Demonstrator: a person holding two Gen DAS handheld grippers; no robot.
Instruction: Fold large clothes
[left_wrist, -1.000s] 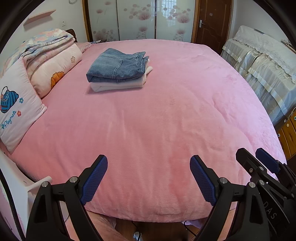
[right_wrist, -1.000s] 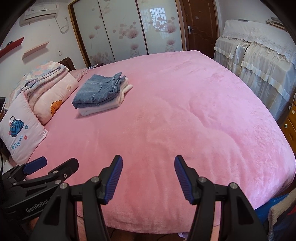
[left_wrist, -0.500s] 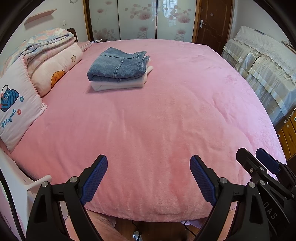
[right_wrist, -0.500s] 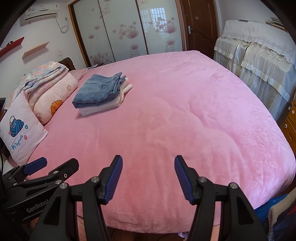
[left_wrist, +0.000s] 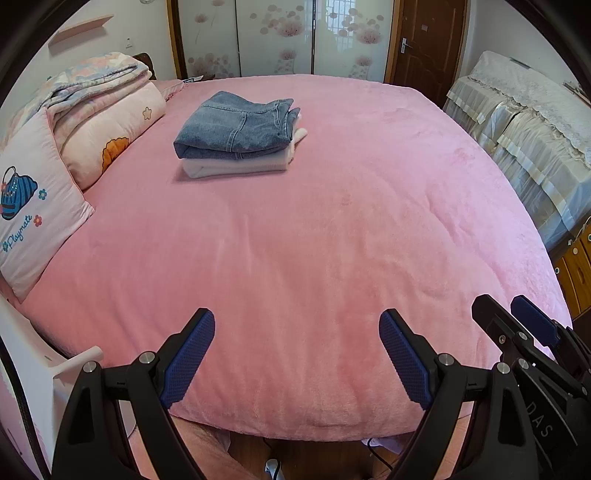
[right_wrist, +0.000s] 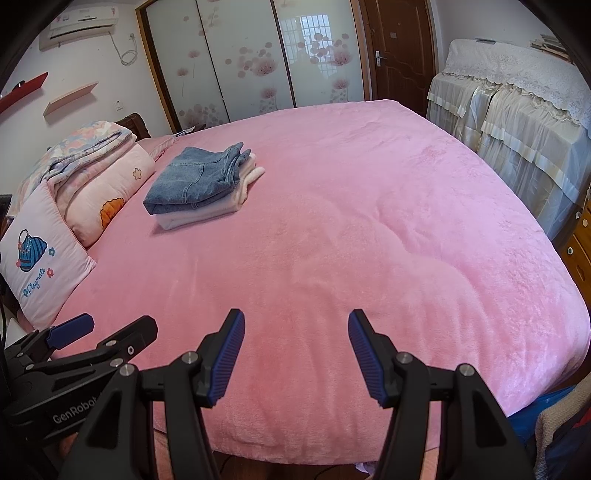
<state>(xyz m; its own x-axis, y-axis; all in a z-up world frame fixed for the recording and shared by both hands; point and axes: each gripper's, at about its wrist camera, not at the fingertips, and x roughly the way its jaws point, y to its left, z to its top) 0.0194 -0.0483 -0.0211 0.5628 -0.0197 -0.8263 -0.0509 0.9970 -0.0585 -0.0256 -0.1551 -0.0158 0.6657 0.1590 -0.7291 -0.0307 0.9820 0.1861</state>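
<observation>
Upper left of the frame: folded jeans (left_wrist: 236, 125) stacked on a white garment (left_wrist: 236, 168), done. Left gripper (left_wrist: 297, 354) and right gripper (right_wrist: 295, 354) both spread, empty. No unfolded clothes on the bed (left_wrist: 332, 240).

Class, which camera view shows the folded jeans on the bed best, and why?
The left wrist view: the jeans sit nearer the centre, larger, with seams and folded edge plain. The right wrist view shows the same jeans further left, smaller and more side-on, on the white garment.

Black grippers (left_wrist: 297, 354), blue ribbed pads, prob. "GenRobot" marking.
</observation>
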